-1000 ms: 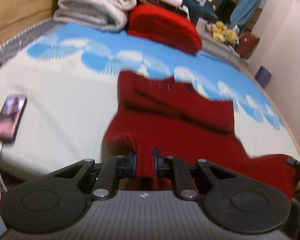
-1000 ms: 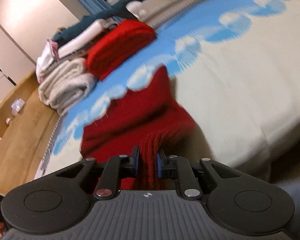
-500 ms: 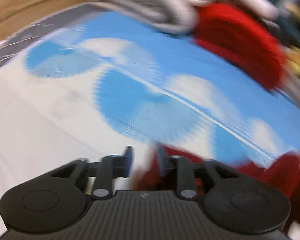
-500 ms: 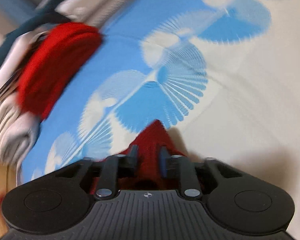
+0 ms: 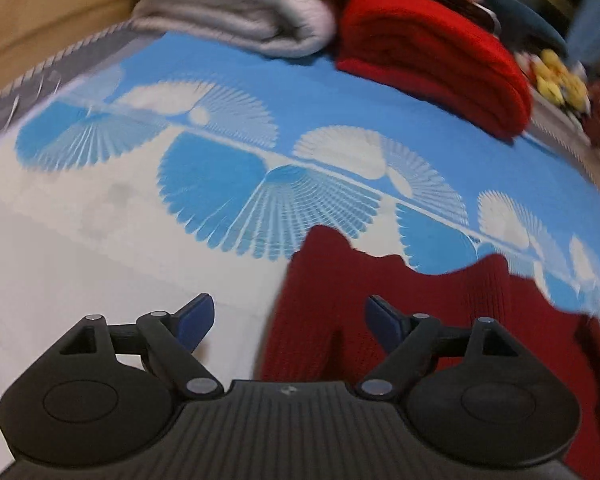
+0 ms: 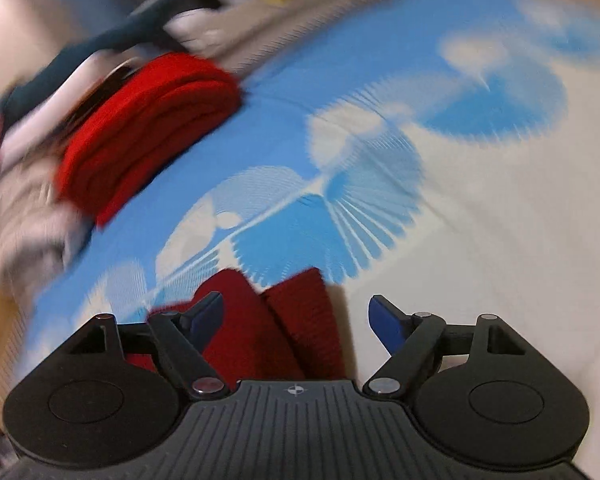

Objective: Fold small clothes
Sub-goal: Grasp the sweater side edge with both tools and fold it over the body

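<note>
A dark red knitted garment [image 5: 420,312] lies on the bed's blue and white patterned cover [image 5: 240,184]. My left gripper [image 5: 290,318] is open and empty, just above the garment's left edge. In the right wrist view the same garment [image 6: 284,320] lies bunched under my right gripper [image 6: 296,320], which is open and empty with its jaws wide apart over the cloth's end.
A folded bright red knit [image 5: 432,52] and a pile of grey blankets [image 5: 240,8] lie at the far side of the bed. They also show in the right wrist view, the red knit [image 6: 148,128] at the left. Yellow soft toys [image 5: 556,76] sit beyond.
Both grippers carried the garment's edge forward over itself, then opened and let go. The cloth now lies on the bed below the open jaws.
</note>
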### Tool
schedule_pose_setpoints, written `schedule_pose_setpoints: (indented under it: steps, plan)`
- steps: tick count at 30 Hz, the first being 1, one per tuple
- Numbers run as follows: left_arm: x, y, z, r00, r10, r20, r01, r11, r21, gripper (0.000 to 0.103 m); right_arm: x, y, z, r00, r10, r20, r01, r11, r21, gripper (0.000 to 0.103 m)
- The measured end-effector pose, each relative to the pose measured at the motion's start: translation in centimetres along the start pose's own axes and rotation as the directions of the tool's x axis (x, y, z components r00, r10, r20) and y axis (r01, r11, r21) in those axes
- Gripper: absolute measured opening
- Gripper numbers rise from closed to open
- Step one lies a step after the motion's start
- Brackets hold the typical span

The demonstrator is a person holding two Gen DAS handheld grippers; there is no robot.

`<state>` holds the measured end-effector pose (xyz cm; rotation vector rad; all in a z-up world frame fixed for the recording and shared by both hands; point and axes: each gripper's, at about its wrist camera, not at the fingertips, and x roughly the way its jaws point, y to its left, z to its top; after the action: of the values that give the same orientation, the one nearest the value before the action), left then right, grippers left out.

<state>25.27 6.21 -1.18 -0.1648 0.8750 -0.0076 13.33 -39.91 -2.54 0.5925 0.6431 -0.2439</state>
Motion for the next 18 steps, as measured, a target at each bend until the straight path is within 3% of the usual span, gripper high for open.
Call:
schedule_pose_setpoints:
  steps: [3,7,9,10,11,12,15,18]
  plan:
    - [0.5,-1.2,-0.7,0.999,0.010,0.036,-0.012,0.998,0.058,0.095,0.4,3.6,-1.9,0.999,-0.026,0.040,0.036,0.963,-0.266,0.082]
    - [2.3,-2.6,-0.7,1.000,0.010,0.020,-0.013,0.991,0.133,0.095,2.6,7.3,-4.6,0.993,-0.081,0.089,0.116,0.838,-0.534,0.079]
    - [3.2,-2.9,-0.5,1.000,0.020,0.020,-0.023,0.987,0.157,0.092,3.6,8.2,-5.1,0.990,-0.087,0.113,0.138,0.794,-0.592,0.038]
    - [3.6,-3.2,-0.5,0.999,0.030,0.035,-0.035,0.985,0.171,0.070,4.0,8.4,-4.7,0.990,-0.089,0.107,0.136,0.799,-0.585,0.012]
    - [3.8,-3.3,-0.3,0.999,0.034,0.039,-0.040,0.981,0.192,0.020,4.0,8.2,-4.0,0.989,-0.090,0.116,0.139,0.832,-0.538,0.012]
    - [4.1,-3.4,-0.1,0.999,0.040,0.032,-0.046,0.977,0.206,0.007,3.8,7.8,-3.1,0.988,-0.085,0.125,0.135,0.873,-0.468,0.011]
    - [4.7,-1.7,1.0,0.999,0.031,0.027,-0.033,0.993,0.115,0.007,3.3,4.8,0.1,0.991,-0.078,0.111,0.100,0.973,-0.210,0.008]
    - [6.1,0.8,1.7,0.999,0.038,-0.011,-0.038,0.999,0.005,0.007,5.0,0.0,1.6,0.995,-0.098,0.013,0.097,0.995,0.035,0.008]
